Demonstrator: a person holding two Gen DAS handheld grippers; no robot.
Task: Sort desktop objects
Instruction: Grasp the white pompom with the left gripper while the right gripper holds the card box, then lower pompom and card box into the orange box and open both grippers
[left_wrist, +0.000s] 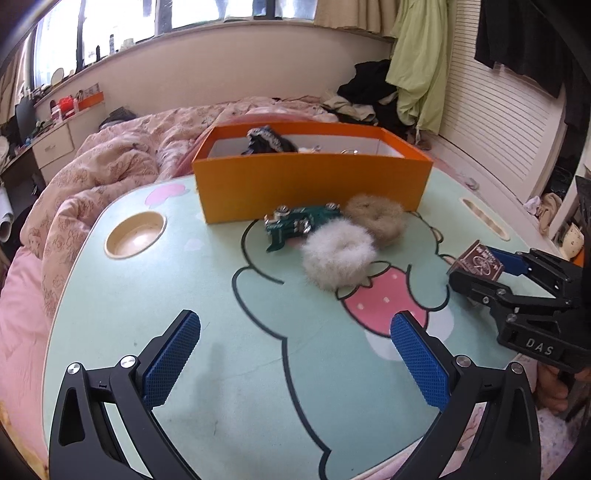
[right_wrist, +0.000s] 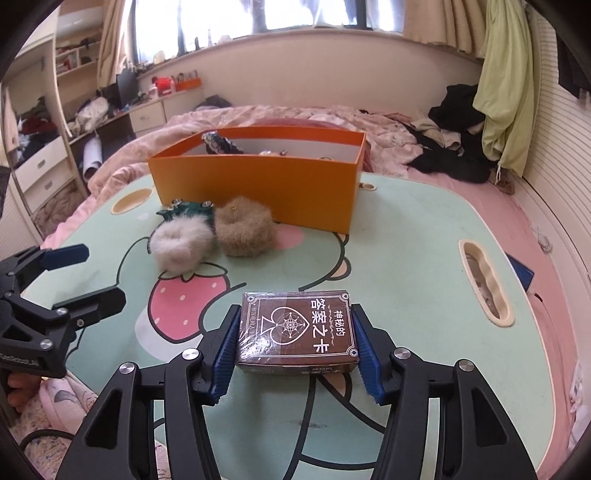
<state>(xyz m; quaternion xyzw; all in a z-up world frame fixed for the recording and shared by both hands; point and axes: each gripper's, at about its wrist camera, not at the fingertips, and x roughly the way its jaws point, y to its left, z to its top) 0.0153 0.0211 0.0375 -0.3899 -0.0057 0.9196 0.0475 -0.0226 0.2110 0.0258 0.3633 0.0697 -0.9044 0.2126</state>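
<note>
right gripper (right_wrist: 297, 338) clamped on brown card box (right_wrist: 298, 329), well in front of orange box (right_wrist: 258, 184) | left gripper (left_wrist: 295, 363) wide, empty | box likely light, rigid, slick-wrapped; grip long sides

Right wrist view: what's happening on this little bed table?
A person is sorting small things into an orange box on a cartoon-print table. The right claw is shut on a brown card box, low over the table's near side. The left claw is open and holds nothing. A white scrunchie, a tan scrunchie and a green hair clip lie outside, before the orange box, which already holds a few items.
</note>
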